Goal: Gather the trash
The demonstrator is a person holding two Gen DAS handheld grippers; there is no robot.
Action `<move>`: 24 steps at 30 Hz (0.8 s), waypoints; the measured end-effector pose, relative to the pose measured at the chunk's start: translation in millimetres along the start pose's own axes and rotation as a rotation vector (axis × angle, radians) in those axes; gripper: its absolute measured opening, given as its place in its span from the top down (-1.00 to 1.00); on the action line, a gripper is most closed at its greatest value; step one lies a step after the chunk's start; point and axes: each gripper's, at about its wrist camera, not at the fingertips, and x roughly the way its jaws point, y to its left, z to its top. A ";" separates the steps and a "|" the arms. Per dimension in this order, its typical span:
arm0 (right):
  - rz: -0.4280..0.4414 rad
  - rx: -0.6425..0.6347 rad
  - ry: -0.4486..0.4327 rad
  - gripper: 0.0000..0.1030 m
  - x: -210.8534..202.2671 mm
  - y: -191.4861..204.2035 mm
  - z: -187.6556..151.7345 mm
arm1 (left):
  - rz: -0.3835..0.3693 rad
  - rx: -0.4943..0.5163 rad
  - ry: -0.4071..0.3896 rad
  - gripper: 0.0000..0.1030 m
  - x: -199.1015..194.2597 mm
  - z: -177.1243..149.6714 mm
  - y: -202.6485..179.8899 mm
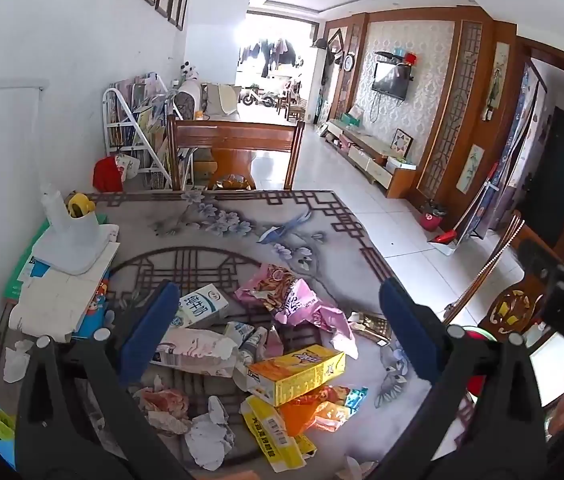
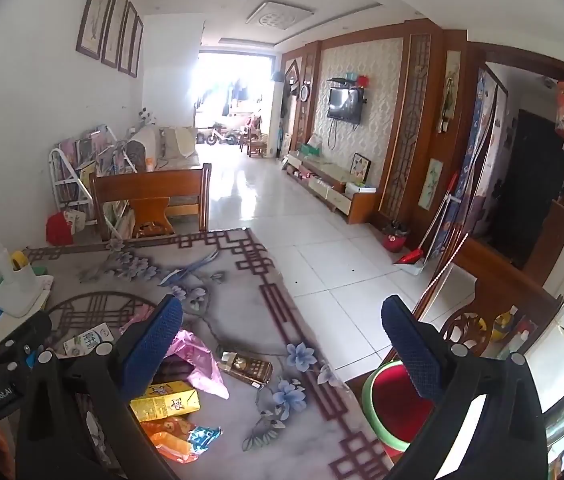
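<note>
A pile of trash lies on the patterned table [image 1: 242, 220]: a yellow carton [image 1: 295, 372], a white milk carton [image 1: 198, 308], a pink wrapper [image 1: 293, 300], a crushed pink-white carton [image 1: 198, 352], an orange wrapper [image 1: 309, 412] and crumpled tissues [image 1: 210, 436]. My left gripper [image 1: 278, 316] is open and empty above the pile. My right gripper [image 2: 282, 336] is open and empty, above the table's right edge. In the right wrist view the yellow carton [image 2: 166, 400], pink wrapper [image 2: 198, 360] and a brown packet [image 2: 248, 368] lie by its left finger. A red bin with a green rim [image 2: 381, 408] stands beside the table.
A white stand [image 1: 70, 244] sits on stacked papers at the table's left. A wooden chair [image 1: 234, 152] stands at the far side, another chair [image 2: 481, 320] at the right. Tiled floor [image 2: 321, 256], a broom and dustpan [image 2: 417, 256] lie beyond.
</note>
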 end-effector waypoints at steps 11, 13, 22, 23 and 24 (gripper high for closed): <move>0.000 -0.004 -0.009 -0.86 0.1 2.9 2.2 | 0.005 0.002 0.006 -0.90 3.5 -2.7 3.4; 0.000 -0.002 -0.006 -0.86 0.6 3.1 3.3 | 0.007 0.004 0.006 -0.90 3.8 -3.1 1.6; -0.002 -0.002 0.003 -0.86 3.5 4.7 1.2 | 0.009 0.006 0.008 -0.90 4.6 -3.3 2.0; -0.001 0.000 0.005 -0.86 5.6 3.5 -0.2 | 0.010 0.007 0.007 -0.90 4.1 -3.6 2.2; -0.002 0.001 0.008 -0.86 6.1 4.7 -0.6 | 0.011 0.009 0.007 -0.90 4.0 -4.2 2.9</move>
